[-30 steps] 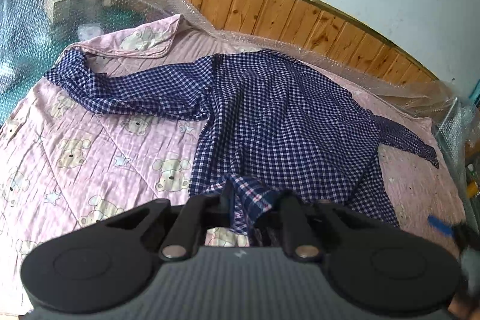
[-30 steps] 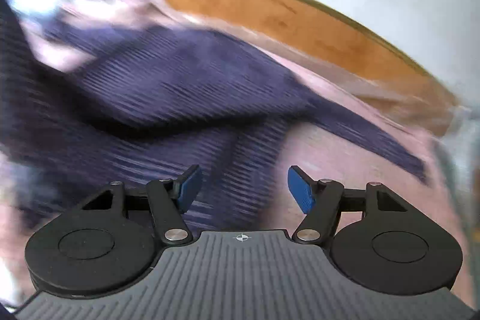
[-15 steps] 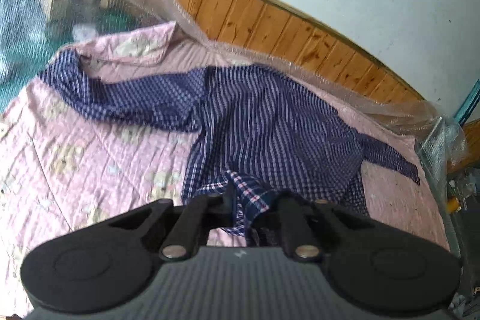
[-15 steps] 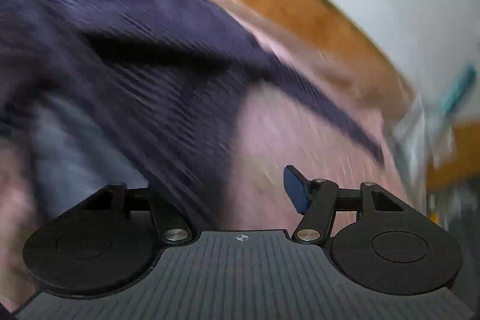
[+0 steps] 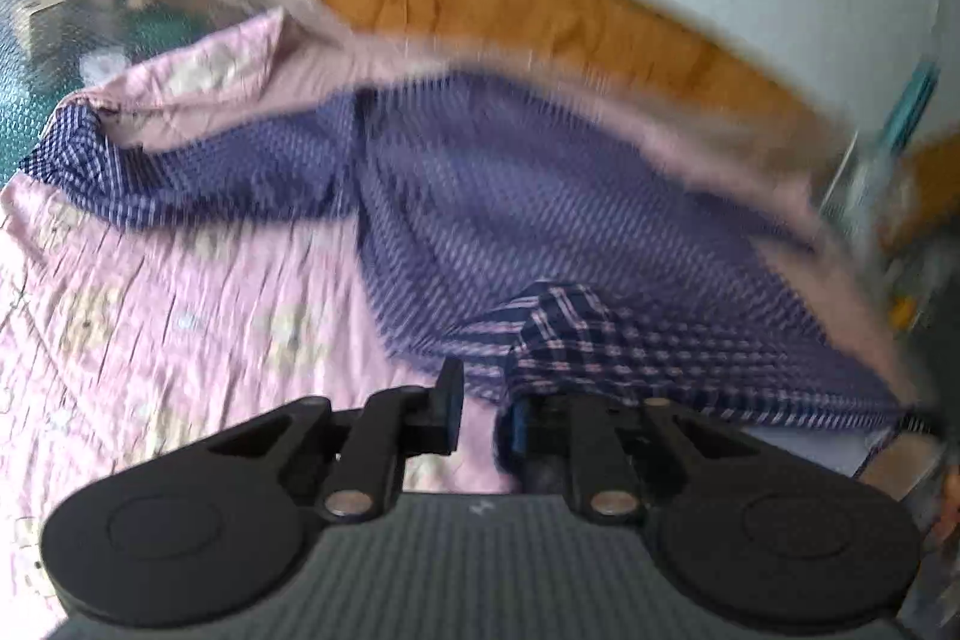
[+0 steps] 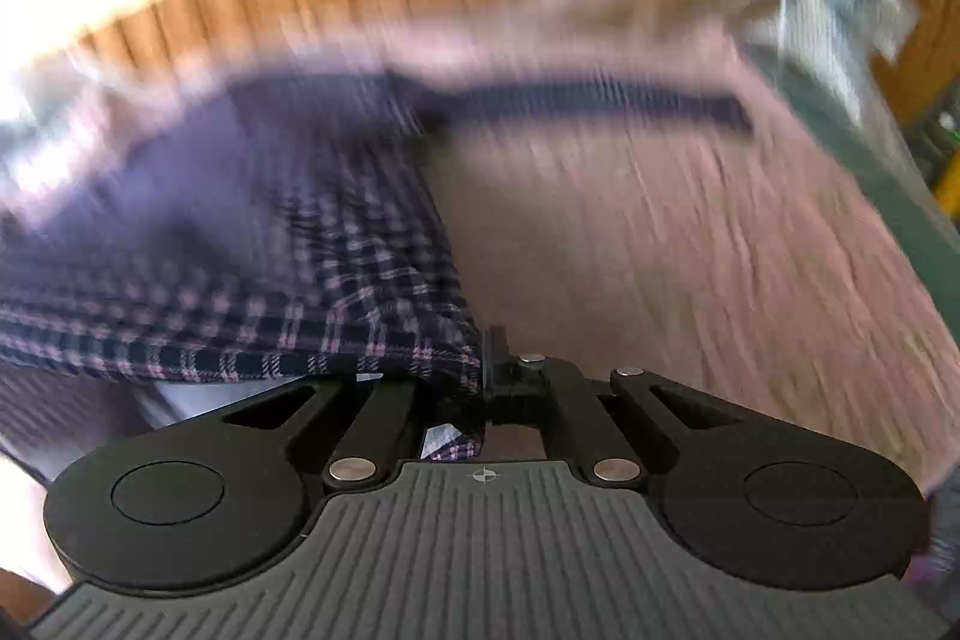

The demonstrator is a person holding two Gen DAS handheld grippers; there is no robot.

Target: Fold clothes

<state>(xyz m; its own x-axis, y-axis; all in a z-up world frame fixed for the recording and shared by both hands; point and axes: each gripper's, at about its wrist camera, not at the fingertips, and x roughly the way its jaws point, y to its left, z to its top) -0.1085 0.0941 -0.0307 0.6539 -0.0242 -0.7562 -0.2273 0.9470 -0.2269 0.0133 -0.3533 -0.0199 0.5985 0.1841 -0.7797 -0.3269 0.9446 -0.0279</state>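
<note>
Right gripper just closed on the shirt hem (previously gaping, empty), left gripper jaws slightly parted.

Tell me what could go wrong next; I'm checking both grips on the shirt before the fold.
1. The left gripper has just been opening slightly. The sheet shows between its jaws and the shirt hem only hangs at one finger, so that side may drop.
2. The right gripper, just closed, pinches only the hem's corner, so a hard pull may slip it free.
</note>
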